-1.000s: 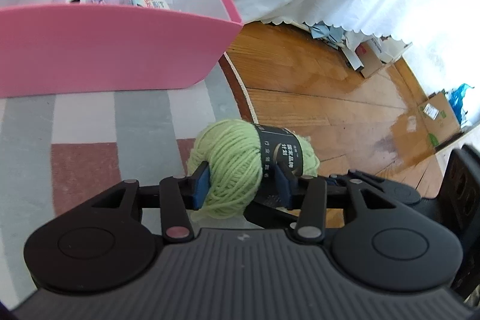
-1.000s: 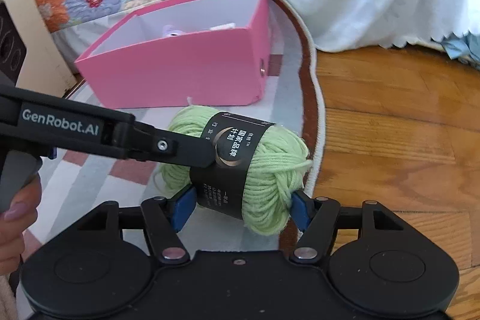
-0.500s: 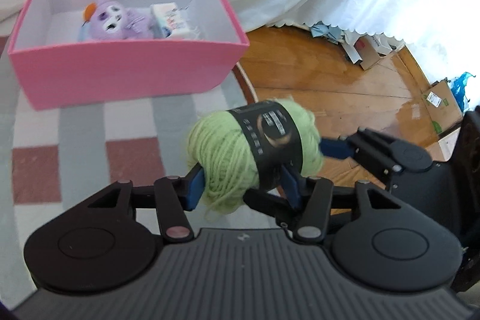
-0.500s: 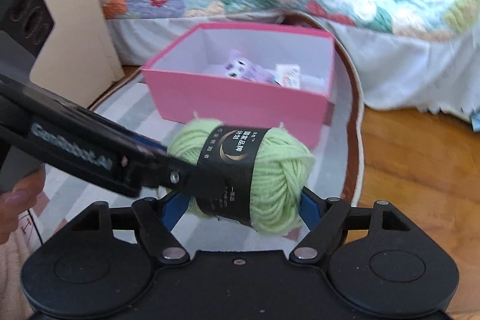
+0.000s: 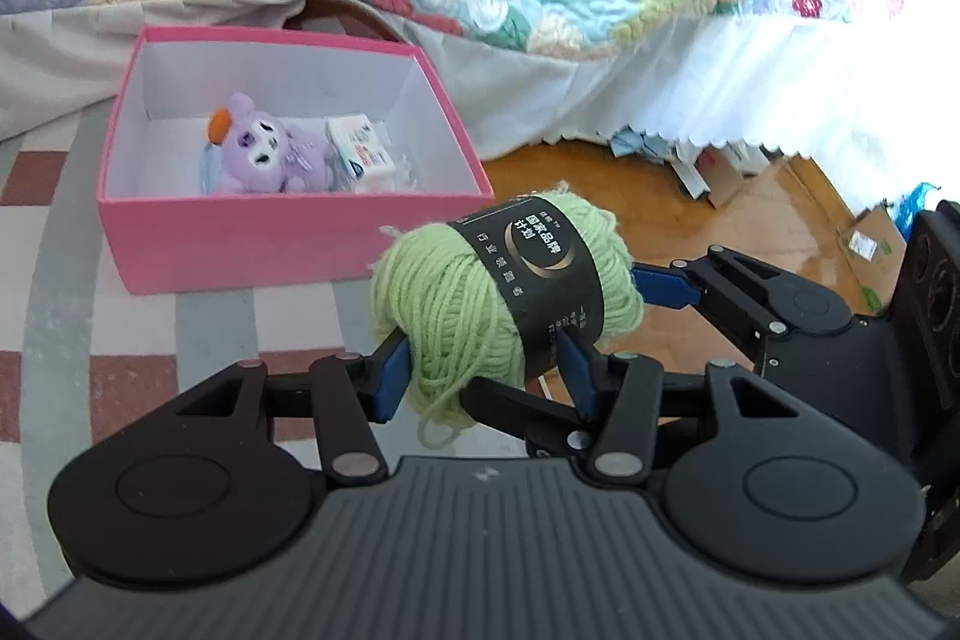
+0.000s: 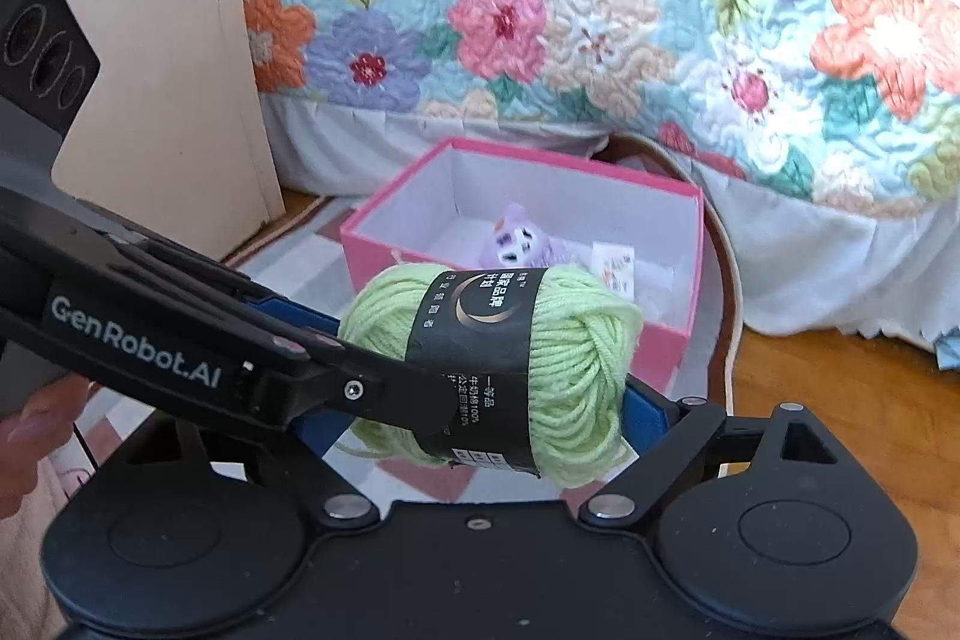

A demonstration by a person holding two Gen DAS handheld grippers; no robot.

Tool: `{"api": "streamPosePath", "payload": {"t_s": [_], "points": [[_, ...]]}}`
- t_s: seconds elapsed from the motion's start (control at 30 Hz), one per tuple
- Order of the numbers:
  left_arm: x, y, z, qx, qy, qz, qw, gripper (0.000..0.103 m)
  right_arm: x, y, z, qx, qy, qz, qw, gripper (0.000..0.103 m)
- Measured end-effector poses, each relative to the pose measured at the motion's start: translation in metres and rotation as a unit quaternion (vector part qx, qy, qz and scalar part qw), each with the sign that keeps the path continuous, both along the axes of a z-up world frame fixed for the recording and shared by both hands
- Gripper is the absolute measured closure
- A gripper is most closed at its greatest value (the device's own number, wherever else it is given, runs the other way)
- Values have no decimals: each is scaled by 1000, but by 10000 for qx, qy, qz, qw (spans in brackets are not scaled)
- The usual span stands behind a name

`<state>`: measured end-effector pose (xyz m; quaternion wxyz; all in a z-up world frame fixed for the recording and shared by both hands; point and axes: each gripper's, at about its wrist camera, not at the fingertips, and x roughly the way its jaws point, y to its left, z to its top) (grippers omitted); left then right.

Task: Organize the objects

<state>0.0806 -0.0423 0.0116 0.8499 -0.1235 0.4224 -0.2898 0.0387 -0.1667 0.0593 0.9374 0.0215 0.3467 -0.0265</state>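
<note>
A green yarn ball [image 5: 504,292] with a black label hangs in the air, and my left gripper [image 5: 485,373] is shut on it, blue pads pressing its near end. My right gripper [image 6: 486,424] straddles the same yarn ball [image 6: 498,364]; its jaws are opening and its pads [image 6: 647,415] stand at the ball's sides without squeezing it. The left gripper's finger [image 6: 312,376] crosses in from the left. Beyond and below sits an open pink box [image 5: 240,250] holding a purple plush toy [image 5: 264,148] and a small white carton [image 5: 363,151]. The pink box [image 6: 384,226] lies straight ahead in the right wrist view.
A bed with a floral quilt [image 6: 540,10] and a white skirt [image 5: 660,88] stands behind the box. The box rests on a striped rug [image 5: 72,328] beside the wood floor [image 6: 840,400]. Cardboard scraps [image 5: 864,244] lie under the bed. A beige board [image 6: 168,100] leans at the left.
Both grippers rose with the yarn, so the box is seen from higher up and its contents show. The right gripper's jaws spread wider around the ball.
</note>
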Motion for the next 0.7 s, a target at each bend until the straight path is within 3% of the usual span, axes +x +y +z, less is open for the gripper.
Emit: {"api": "streamPosePath", "payload": {"t_s": [0.27,0.37,0.7], "points": [[19,14,25,240,-318,116,9991,53,34,1,15,-62,-213,219,9995,10],[26,10,34,434,-437,144,9980,53,47,2,21,-376,-252,329,9984,11],[70,9,49,402,-403,330,9978,53,79,-18,37,-477,-422,457,9969,18]]}}
